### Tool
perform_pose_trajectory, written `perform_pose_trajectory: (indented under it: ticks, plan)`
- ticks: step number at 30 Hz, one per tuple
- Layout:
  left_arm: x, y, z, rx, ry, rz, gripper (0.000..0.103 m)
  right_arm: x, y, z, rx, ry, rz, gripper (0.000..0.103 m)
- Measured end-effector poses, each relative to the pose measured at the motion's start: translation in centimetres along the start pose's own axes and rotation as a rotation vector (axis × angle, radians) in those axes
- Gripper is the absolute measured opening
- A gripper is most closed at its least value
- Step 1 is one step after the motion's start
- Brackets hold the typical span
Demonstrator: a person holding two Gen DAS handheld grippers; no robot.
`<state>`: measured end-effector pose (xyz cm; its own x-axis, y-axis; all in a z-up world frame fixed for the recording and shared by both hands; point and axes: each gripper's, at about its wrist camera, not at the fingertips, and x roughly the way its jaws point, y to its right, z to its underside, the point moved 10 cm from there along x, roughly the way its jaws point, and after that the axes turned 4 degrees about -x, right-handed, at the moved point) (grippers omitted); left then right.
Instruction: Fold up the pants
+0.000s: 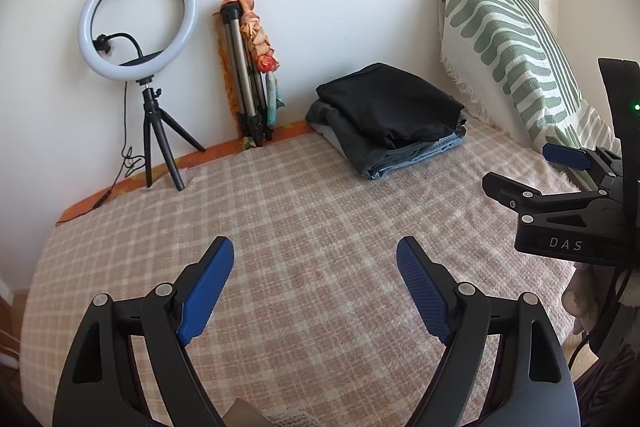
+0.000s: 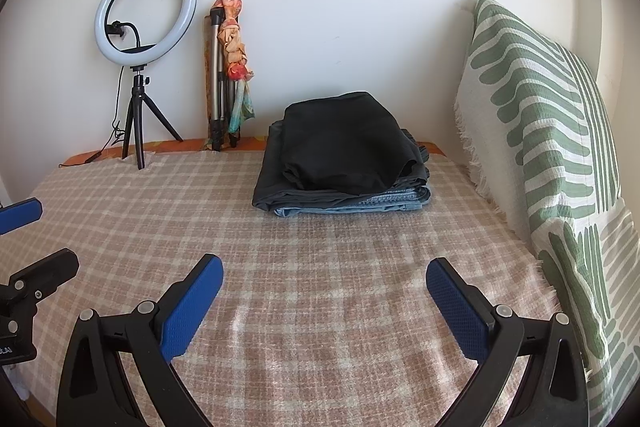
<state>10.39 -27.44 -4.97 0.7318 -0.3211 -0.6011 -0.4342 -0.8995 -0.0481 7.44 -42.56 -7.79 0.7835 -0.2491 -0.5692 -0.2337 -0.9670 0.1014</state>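
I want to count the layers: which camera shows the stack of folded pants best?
The right wrist view: the stack of folded pants sits near centre, front edges facing the camera, black layers over denim. The left wrist view shows the same stack smaller, farther off and at an angle.

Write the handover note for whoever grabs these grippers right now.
Left gripper: open, empty, above the checked blanket.
Right gripper: open, empty, beside it.
Pants: folded stack at the far side of the bed near the wall, black pair on top, dark grey under it, denim at the bottom.
Done: those three look folded.
Left: no unfolded pants in view; check off-camera for more.
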Motion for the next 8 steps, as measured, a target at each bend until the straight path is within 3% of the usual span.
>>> perform_pose_trajectory:
  ticks: [8]
  plan:
    - [-0.15, -0.38, 0.02, -0.006, 0.000, -0.006, 0.084, 0.46, -0.12, 0.28, 0.003, -0.008, 0.000, 0.103]
